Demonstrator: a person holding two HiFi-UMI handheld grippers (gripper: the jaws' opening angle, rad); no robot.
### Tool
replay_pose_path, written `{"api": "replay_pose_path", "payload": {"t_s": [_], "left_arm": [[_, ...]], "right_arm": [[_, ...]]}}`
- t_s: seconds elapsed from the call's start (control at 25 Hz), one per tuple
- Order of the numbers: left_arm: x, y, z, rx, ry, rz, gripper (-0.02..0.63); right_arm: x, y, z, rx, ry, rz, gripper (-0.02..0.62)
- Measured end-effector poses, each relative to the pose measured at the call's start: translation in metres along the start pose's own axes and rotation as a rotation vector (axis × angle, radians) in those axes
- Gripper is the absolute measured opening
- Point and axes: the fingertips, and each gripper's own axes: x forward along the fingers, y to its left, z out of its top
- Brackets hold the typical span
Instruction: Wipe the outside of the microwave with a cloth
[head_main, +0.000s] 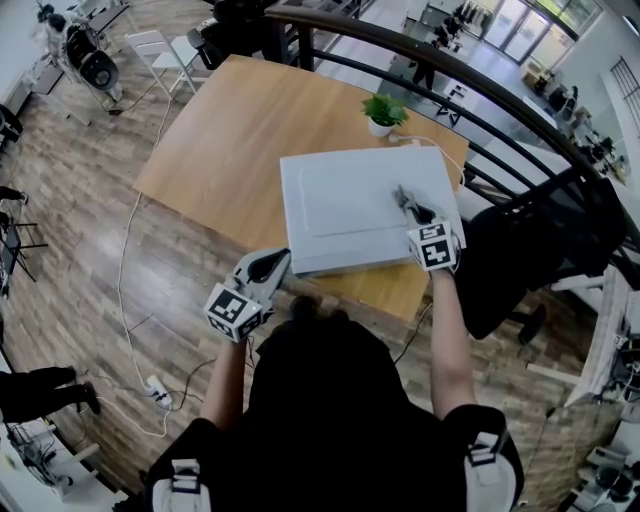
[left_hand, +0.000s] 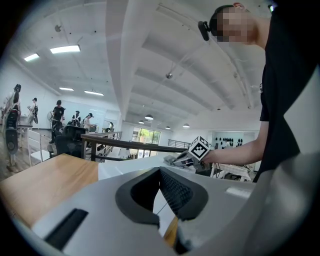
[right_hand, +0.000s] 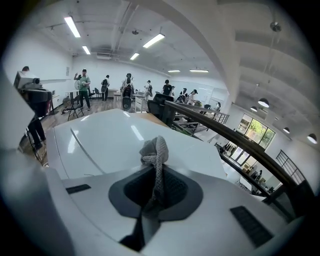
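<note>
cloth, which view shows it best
The right gripper view: the grey knit cloth fills the centre, pinched in the right tool over the microwave. The head view shows only a small dark scrap ahead of that tool; the left gripper view shows it far off, too small to make out.

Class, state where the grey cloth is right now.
The grey cloth is pinched in the right gripper, over the top of the white microwave, toward its right side in the head view.
</note>
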Motion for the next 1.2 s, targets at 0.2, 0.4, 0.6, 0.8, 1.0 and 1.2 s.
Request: {"api": "replay_pose_path", "payload": {"t_s": [0.2, 0.4, 0.6, 0.8, 1.0, 1.2], "left_arm": [[-0.005, 0.009, 0.0, 0.001, -0.003, 0.0, 0.002], [-0.012, 0.018, -0.006, 0.0, -0.006, -0.023, 0.002], [-0.013, 0.026, -0.012, -0.006, 0.013, -0.038, 0.002], [-0.009, 0.035, -0.011, 0.009, 0.011, -0.064, 0.002], [-0.006, 0.041, -0.01, 0.035, -0.003, -0.097, 0.002], [-0.006, 0.045, -0.009, 0.024, 0.011, -0.116, 0.002]], "right_arm": [[0.006, 0.028, 0.012, 0.013, -0.013, 0.045, 0.017], [0.009, 0.063, 0.027, 0.004, -0.018, 0.094, 0.017], [0.014, 0.097, 0.039, -0.023, -0.001, 0.145, 0.017], [0.02, 0.118, 0.051, -0.025, 0.008, 0.18, 0.017], [0.024, 0.156, 0.064, -0.072, 0.002, 0.218, 0.017], [0.026, 0.187, 0.079, -0.091, -0.007, 0.258, 0.017]]}}
